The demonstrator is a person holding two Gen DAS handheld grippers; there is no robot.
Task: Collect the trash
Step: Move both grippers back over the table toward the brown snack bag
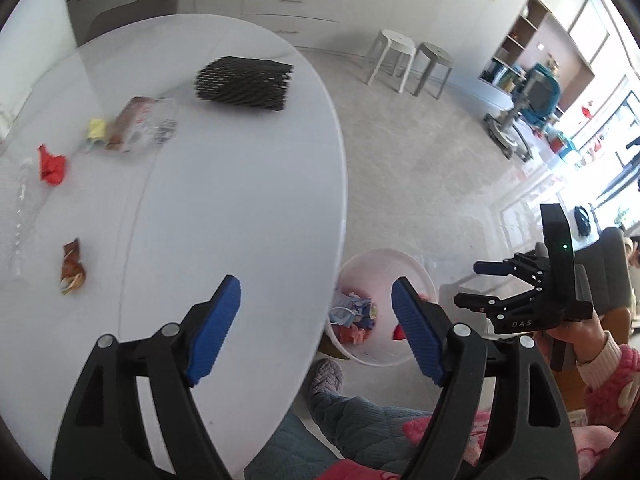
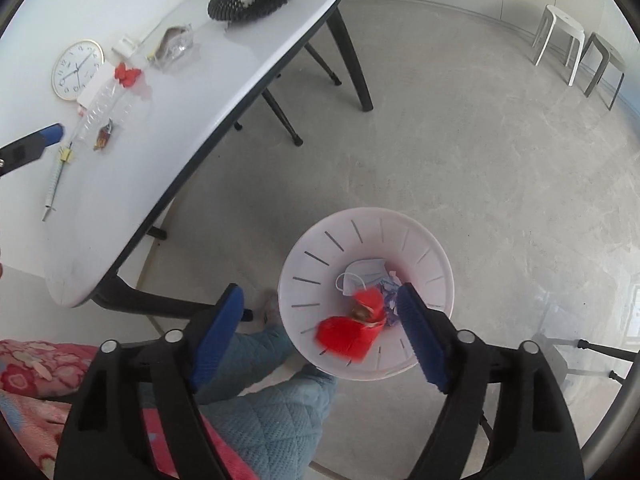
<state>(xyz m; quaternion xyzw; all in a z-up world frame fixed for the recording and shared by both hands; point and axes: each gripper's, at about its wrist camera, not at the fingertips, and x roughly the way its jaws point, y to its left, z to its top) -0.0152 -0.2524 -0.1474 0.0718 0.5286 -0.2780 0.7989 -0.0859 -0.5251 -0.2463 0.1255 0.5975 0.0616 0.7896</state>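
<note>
A white slotted trash bin (image 2: 432, 256) stands on the floor beside the white table (image 2: 168, 128). In it lie a face mask, scraps and a blurred red wrapper (image 2: 346, 334), right under my open, empty right gripper (image 2: 320, 328), which also shows in the left wrist view (image 1: 470, 284). My left gripper (image 1: 316, 320) is open and empty over the table's near edge. On the table lie a brown snack wrapper (image 1: 72, 266), red crumpled paper (image 1: 52, 164), a clear plastic bottle (image 1: 22, 216) and a clear bag with brown contents (image 1: 138, 124).
A black mesh holder (image 1: 244, 82) sits far on the table. A wall clock (image 2: 76, 70), a white card and a syringe-like tube (image 2: 56, 184) lie at its left end. Two stools (image 1: 408, 60) stand across the floor. My quilted legs are below the grippers.
</note>
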